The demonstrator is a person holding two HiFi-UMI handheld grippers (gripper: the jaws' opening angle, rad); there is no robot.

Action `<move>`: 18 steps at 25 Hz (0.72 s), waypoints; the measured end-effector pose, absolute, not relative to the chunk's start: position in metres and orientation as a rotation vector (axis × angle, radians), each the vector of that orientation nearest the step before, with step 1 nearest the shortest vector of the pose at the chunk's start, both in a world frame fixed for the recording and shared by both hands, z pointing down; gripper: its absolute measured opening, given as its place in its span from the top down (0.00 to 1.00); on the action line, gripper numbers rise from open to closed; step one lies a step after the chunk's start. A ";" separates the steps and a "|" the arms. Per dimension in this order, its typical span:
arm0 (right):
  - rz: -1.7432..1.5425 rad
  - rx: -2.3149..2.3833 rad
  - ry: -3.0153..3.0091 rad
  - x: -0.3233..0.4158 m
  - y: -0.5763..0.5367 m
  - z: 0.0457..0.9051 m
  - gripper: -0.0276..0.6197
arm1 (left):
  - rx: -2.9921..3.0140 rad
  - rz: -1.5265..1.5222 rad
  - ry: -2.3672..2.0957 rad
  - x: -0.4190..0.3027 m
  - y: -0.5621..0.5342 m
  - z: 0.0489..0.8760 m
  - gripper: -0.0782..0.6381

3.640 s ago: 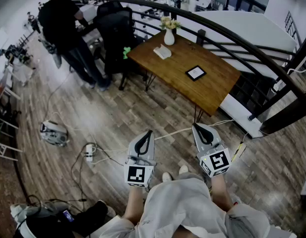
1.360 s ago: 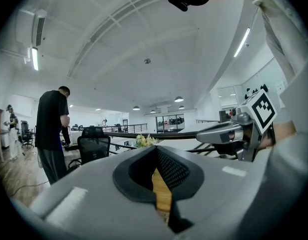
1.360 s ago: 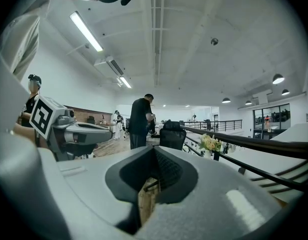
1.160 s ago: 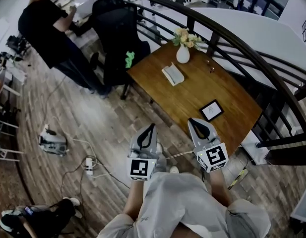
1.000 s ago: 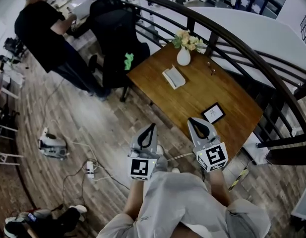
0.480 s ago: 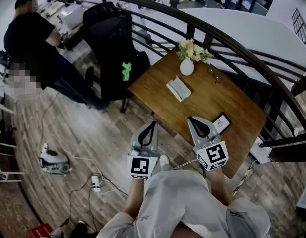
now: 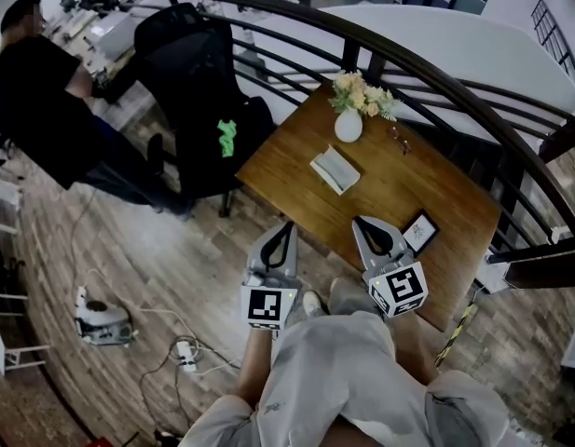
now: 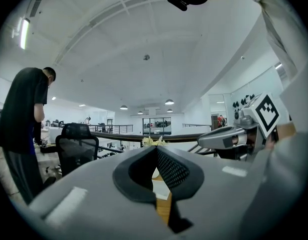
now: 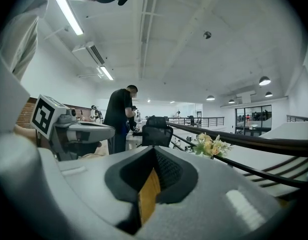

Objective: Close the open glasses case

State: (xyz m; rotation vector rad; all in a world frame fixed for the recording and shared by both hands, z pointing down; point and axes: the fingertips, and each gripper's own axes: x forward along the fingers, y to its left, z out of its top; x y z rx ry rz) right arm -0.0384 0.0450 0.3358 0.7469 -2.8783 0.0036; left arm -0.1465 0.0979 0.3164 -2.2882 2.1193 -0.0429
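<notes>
Head view: the case (image 7: 335, 169) lies open on the table (image 7: 287, 152), ahead of both claws, its length seemingly slanting far-left to near-right. The right gripper (image 7: 362, 223) is nearer than the left gripper (image 7: 284, 228).

Left gripper view: jaws clenched, empty; a pale shape beyond, likely the case.

Right gripper view: jaws clenched, empty; only wood beyond.

Cut off at left edge: person in black (image 7: 40, 101). Too small to identify: dark item (image 7: 400, 138) beside vase (image 7: 349, 125). Too small to tell whether glasses case (image 7: 335, 169) open. Partly hidden behind right gripper (image 7: 366, 223): picture frame (image 7: 425, 229), near edge of table (image 7: 287, 152). In left gripper view, only sliver of table visible between jaw pads.
</notes>
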 end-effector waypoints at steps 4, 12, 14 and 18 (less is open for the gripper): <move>0.018 0.798 -2.854 -0.039 0.024 0.345 0.95 | -2.311 -0.042 2.073 -0.151 0.073 0.323 0.87; 0.063 0.861 -2.823 -0.046 -0.028 0.366 0.95 | -2.361 -0.082 2.040 -0.161 0.018 0.348 0.87; 0.083 0.871 -2.811 -0.047 -0.044 0.372 0.95 | -2.383 -0.096 2.038 -0.162 0.003 0.356 0.87; 0.124 0.877 -2.788 -0.051 -0.075 0.387 0.95 | -2.421 -0.100 2.026 -0.164 -0.032 0.368 0.87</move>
